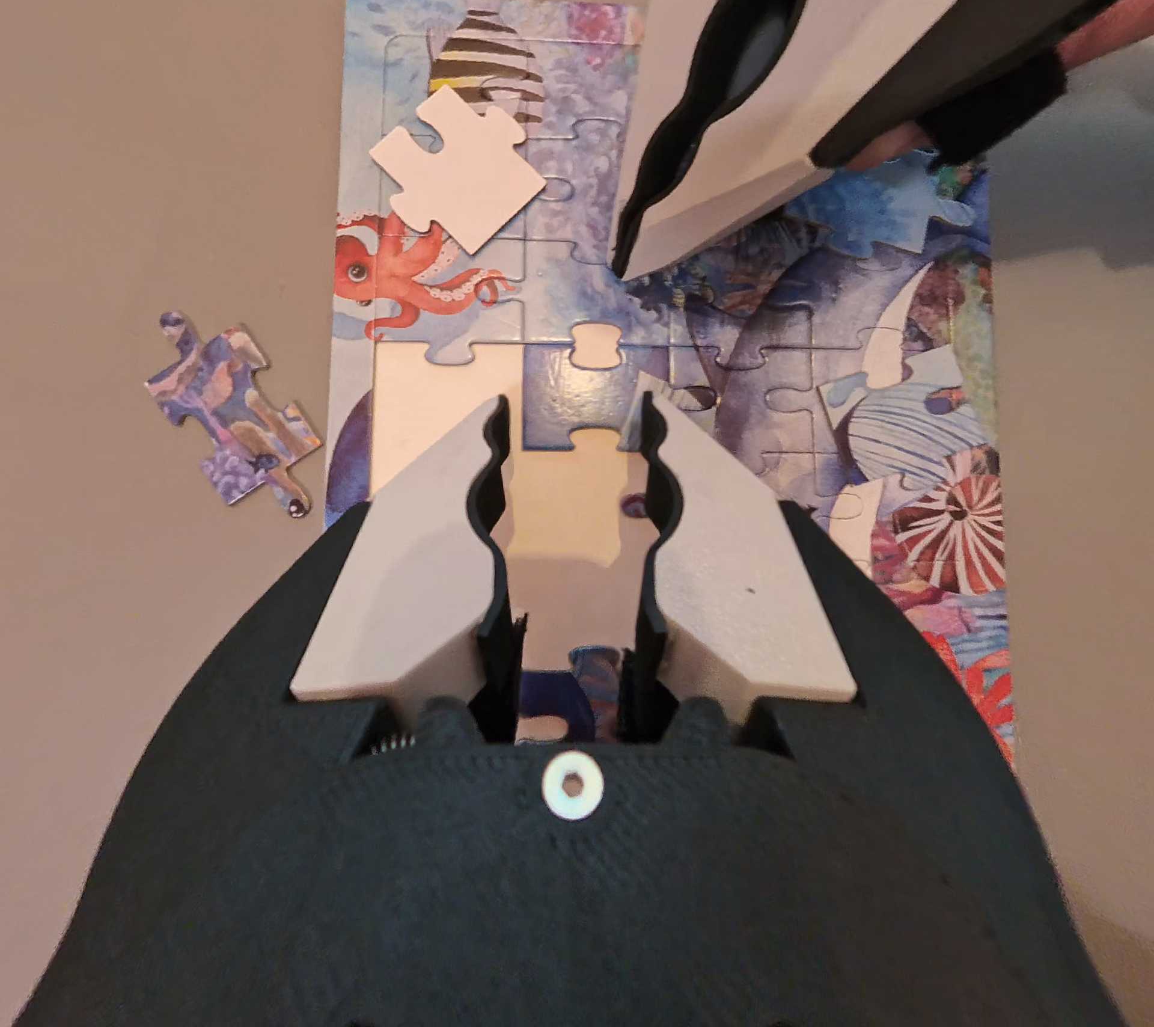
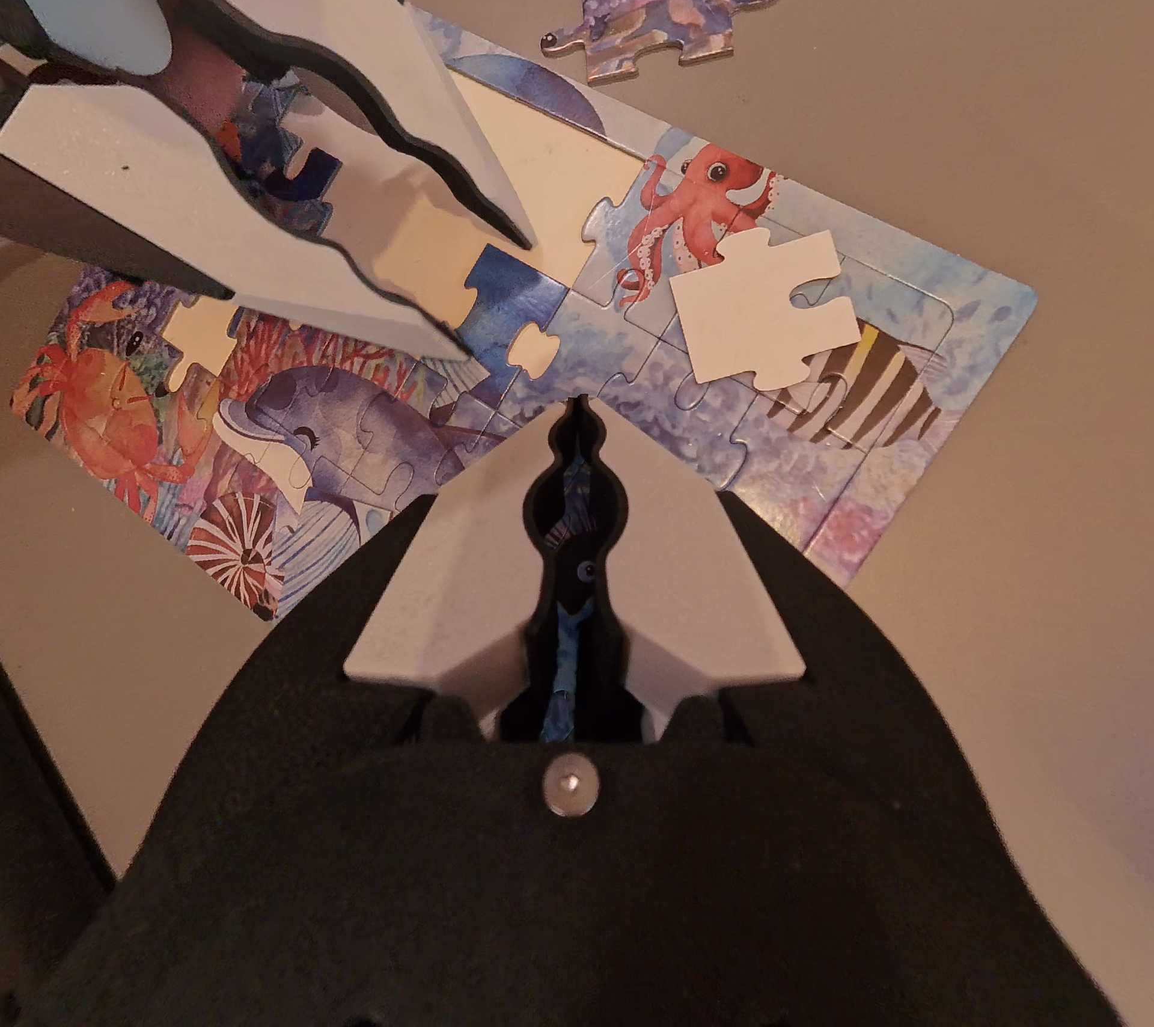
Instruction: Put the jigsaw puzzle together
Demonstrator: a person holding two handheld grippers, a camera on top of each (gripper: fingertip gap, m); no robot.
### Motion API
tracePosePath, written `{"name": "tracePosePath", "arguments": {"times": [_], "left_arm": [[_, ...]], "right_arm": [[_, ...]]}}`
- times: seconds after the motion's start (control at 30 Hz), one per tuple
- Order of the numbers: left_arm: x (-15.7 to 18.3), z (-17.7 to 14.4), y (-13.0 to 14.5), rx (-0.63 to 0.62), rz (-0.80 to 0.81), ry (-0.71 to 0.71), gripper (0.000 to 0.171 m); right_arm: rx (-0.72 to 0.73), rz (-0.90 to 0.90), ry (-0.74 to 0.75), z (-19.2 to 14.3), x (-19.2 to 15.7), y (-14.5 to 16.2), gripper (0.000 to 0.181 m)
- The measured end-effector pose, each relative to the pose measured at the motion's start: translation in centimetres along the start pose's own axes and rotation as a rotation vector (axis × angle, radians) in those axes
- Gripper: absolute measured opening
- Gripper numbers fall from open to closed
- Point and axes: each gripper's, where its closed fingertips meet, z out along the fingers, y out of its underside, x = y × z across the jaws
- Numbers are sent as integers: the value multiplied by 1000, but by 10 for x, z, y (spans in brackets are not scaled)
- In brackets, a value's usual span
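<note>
Puzzle board [image 1: 812, 310] lies flat on the tan table [image 1: 156, 122], mostly filled, with bare cream gaps near your left gripper [image 1: 574, 403]. That gripper hovers above the gaps, fingers apart, holding nothing. Your right gripper [image 2: 577, 400] has its tips pinched together over the board's middle (a sliver of blue shows between the fingers; whether it is a held piece, I cannot tell). One white face-down piece [image 1: 459, 169] rests on the striped fish; a purple loose piece [image 1: 234, 416] sits beside the board

Both wrist cameras look down, close — sharing the puzzle board [image 1: 437, 29].
</note>
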Motion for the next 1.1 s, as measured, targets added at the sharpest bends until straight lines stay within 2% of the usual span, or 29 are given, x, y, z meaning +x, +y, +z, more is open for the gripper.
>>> {"name": "tracePosePath", "arguments": {"times": [0.1,0.2,0.27,0.43,0.63,0.67,0.7,0.73,0.8,0.87,0.93,1.1], "left_arm": [[4,0,-1,7,-20,25,47],[3,0,-2,24,-50,43,37],[5,-1,-3,32,-67,68,42],[5,-2,-3,58,-105,103,32],[7,-6,-8,105,-144,145,33],[15,-10,-15,143,-151,207,11],[25,-16,-28,215,-173,282,20],[27,-17,-32,222,-174,281,17],[16,-7,-15,106,-100,153,18],[11,-6,-15,112,-137,137,23],[1,-5,-2,45,-98,57,36],[7,-4,1,28,-82,68,45]], "right_arm": [[0,3,-3,0,0,0,0],[3,2,-6,0,0,0,0],[5,6,-8,0,0,0,0],[4,11,-8,0,0,0,0],[14,20,-20,0,0,0,0],[16,23,-23,0,0,0,0],[17,23,-24,0,0,1,0],[16,23,-24,0,0,0,0],[16,21,-21,0,0,1,0],[16,20,-19,0,0,1,0],[15,16,-16,0,0,1,0],[14,13,-15,0,0,1,0]]}}
